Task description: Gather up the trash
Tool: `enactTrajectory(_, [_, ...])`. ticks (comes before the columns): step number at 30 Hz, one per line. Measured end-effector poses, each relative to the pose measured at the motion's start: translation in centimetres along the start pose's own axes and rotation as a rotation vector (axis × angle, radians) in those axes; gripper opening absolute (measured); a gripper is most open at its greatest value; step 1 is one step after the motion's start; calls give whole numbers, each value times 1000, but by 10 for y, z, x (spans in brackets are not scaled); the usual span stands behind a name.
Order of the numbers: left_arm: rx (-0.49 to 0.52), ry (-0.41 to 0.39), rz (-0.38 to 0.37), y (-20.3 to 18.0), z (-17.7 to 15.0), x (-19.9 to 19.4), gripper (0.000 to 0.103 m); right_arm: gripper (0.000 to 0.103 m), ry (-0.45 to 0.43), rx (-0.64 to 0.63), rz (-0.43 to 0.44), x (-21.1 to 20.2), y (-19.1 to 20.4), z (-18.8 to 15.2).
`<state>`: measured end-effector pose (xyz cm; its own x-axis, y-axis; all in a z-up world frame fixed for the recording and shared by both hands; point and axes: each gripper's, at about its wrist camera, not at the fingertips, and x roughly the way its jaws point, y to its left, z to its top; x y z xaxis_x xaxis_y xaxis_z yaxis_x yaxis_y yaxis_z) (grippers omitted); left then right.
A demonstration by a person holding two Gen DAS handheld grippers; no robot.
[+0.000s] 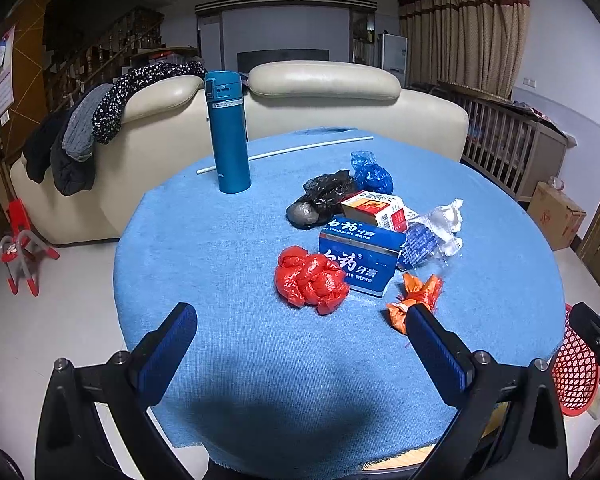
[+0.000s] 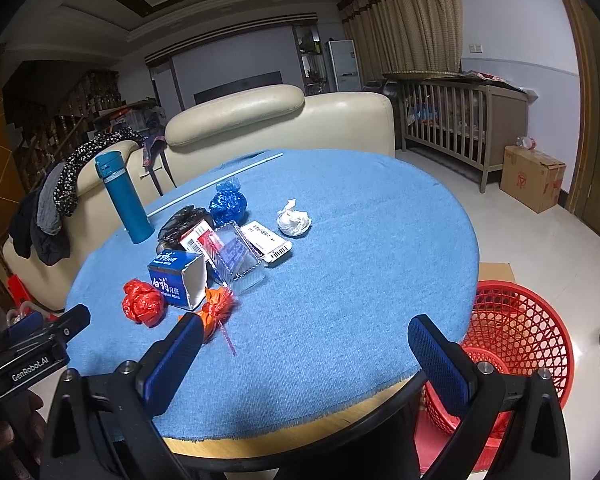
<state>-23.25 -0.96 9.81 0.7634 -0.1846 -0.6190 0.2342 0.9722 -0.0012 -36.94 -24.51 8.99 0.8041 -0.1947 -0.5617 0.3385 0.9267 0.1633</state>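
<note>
Both tools hung wide apart and empty over the near edge of the round blue-clothed bench [image 2: 340, 280]: the left tool [image 1: 300, 320] and the right tool [image 2: 304, 328]. Around the toothpaste box [image 1: 360, 256] lay the trash: a red bag wad [image 1: 310, 280] touching it, an orange wad [image 1: 416, 300] just beside. A red basket [image 2: 516, 340] stood on the floor beside the bench.

We are in a home living room. Ahead of both claws stands a round table [image 2: 360, 240] under a blue cloth, and beyond it a cream leather sofa [image 1: 320, 96] with clothes [image 1: 80, 132] draped over its left end. Farther back we see a wooden staircase [image 1: 100, 56] at the left, long curtains [image 2: 404, 24] and a wooden crib [image 2: 460, 116] at the right, and a cardboard box [image 2: 532, 178] on the tiled floor.
</note>
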Motion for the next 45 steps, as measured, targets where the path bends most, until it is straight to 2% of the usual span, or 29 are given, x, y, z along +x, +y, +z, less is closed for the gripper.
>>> enactTrajectory(45, [-34, 11, -2, 5, 6, 1, 103, 103, -16, -47, 11, -6, 14, -4])
